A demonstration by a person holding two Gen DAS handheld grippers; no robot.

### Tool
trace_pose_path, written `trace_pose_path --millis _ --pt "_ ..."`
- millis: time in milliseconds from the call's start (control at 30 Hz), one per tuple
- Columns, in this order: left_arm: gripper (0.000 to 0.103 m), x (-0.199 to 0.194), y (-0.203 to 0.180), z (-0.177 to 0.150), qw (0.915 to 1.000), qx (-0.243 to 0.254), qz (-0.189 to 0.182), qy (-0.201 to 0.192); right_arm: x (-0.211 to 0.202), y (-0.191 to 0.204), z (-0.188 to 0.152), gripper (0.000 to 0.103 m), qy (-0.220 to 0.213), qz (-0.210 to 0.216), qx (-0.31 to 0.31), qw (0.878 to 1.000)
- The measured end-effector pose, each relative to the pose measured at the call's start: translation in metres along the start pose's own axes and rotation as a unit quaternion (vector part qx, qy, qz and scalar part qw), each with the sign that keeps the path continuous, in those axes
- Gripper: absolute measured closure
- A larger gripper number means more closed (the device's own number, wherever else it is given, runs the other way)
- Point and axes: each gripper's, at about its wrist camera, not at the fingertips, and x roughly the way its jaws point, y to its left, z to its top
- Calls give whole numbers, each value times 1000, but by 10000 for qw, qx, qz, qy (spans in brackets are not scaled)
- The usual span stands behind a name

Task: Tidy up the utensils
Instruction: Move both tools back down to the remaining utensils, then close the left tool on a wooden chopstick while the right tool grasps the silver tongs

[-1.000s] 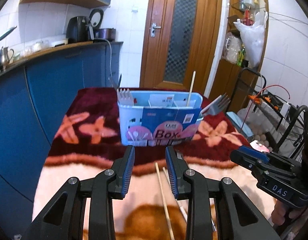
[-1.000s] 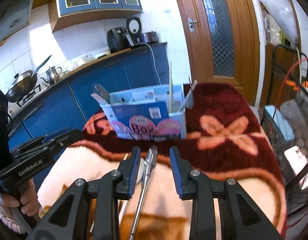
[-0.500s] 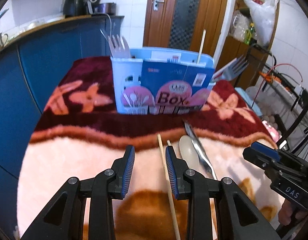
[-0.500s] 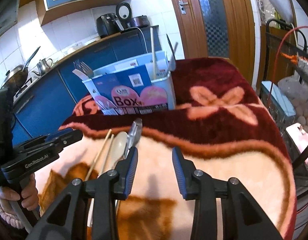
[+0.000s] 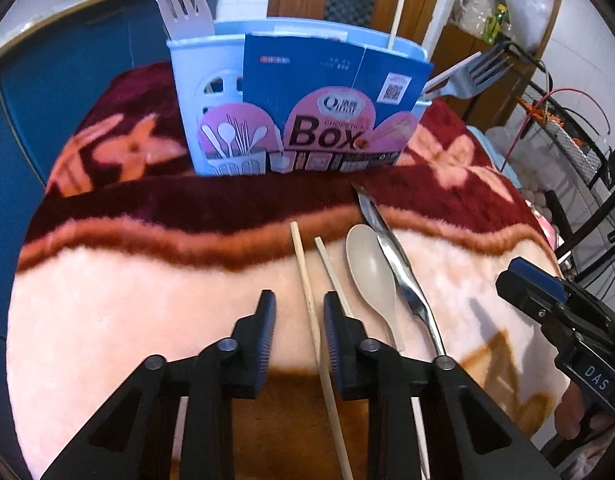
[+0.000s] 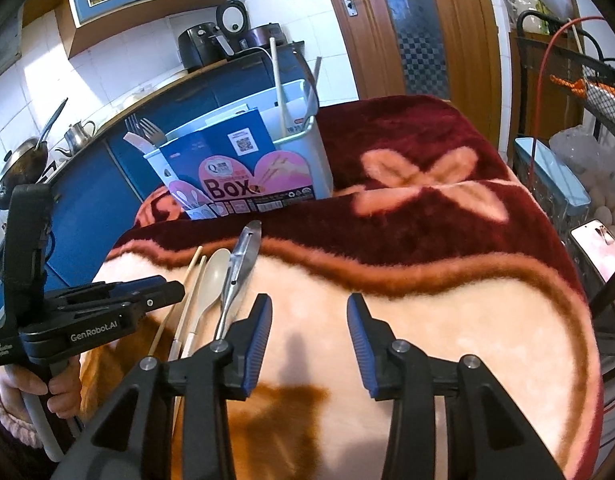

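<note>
A pale blue utensil box (image 5: 307,120) with a blue and pink "Box" card stands on the blanket and holds forks (image 5: 185,8) and an upright chopstick (image 5: 397,16). In front of it lie two wooden chopsticks (image 5: 303,272), a beige spoon (image 5: 371,264) and a metal utensil (image 5: 391,248). My left gripper (image 5: 299,320) points down over the left chopstick. Its jaws are closing with that stick between them, close to the right finger, and the pads are not pressing on it. My right gripper (image 6: 309,320) hangs over bare blanket right of the metal utensil (image 6: 239,268), its jaws opening with nothing between them.
A fleece blanket (image 6: 427,280) in maroon, pink and orange covers the table. Blue cabinets (image 5: 67,80) run along the left. On the right stand a wire rack (image 6: 587,92), eggs (image 6: 603,212) and a phone (image 6: 599,248). A hand (image 6: 31,388) holds the left gripper's handle.
The left gripper sank and tipped down over the chopsticks, and its jaws narrowed around one. The right gripper sank, its jaws widened, and the metal utensil now lies left of them.
</note>
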Motion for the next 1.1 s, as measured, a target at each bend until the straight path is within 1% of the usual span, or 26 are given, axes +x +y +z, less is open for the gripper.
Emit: trace_pose_path --millis 133,200,367,400,433,533,633,733,800,1000,1100 --pt "83 8 1 6 9996 14 -87 284 1 0 0 61 10 12 5 10000" --pt "83 12 -1 13 9987 180 -106 470 1 0 0 61 10 15 6 10000" --pt "83 20 -6 25 9949 405 -94 922 1 0 -1 61 14 5 13 10000" --pt "85 20 -7 26 9945 403 -87 965 1 0 -1 61 21 3 14 10000" --pt "94 21 -7 27 9944 412 -67 974 1 0 -1 61 26 5 8 10000" --pt "98 21 -5 30 9952 292 -188 917 0 4 -1 61 43 11 -36 10000" --pt "99 18 3 26 9964 66 -346 766 1 8 -1 61 77 10 -91 9999" --pt "99 11 11 20 9972 -131 -472 568 3 13 2 60 193 -15 -161 9997" --pt "99 2 18 17 9977 -262 -524 336 6 15 3 61 279 30 -201 9994" --pt "99 -24 38 12 9969 -501 -521 -305 19 31 7 61 772 197 -431 9959" --pt "99 -32 45 12 9963 -501 -487 -507 26 40 8 61 1047 223 -604 9924"
